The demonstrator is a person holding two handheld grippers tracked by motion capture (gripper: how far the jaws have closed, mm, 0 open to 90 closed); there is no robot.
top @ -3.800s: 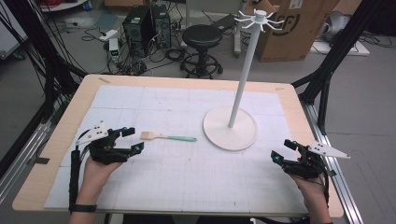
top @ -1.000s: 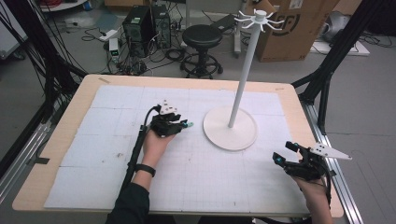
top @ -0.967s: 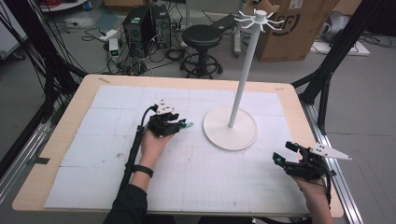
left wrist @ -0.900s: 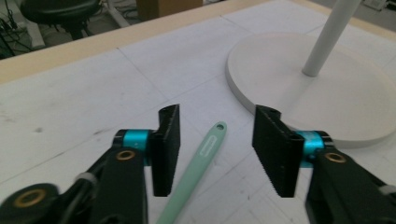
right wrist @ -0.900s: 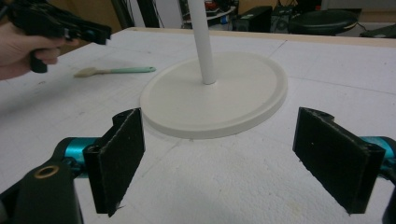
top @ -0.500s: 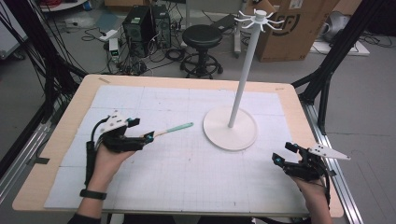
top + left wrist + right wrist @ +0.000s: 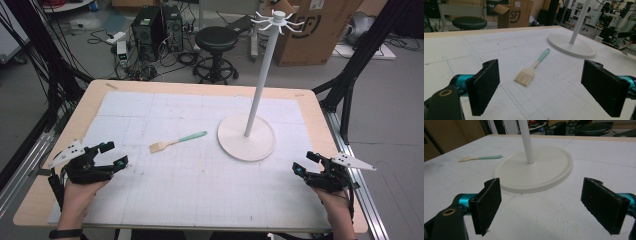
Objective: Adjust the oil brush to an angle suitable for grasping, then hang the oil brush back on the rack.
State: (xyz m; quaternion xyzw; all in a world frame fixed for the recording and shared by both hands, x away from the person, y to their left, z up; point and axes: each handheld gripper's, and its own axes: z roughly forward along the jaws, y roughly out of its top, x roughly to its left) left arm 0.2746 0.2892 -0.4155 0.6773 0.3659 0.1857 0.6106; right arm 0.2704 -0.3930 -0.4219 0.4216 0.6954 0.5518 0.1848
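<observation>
Black-jawed grippers at rest on a white gridded table, a brush lying free between them.

Left gripper [image 7: 111,155], jaws spread wide and empty, sits near the table's [image 7: 200,200] front left corner; the pastry brush [image 7: 177,140] lies flat ahead of it, apart from the jaws, pale bristles toward this gripper and mint-green handle pointing at the white stand [image 7: 246,136]. Right gripper [image 7: 306,163], likewise spread and empty, rests at the front right edge, near the stand's round base, with the brush well apart beyond that base.
</observation>
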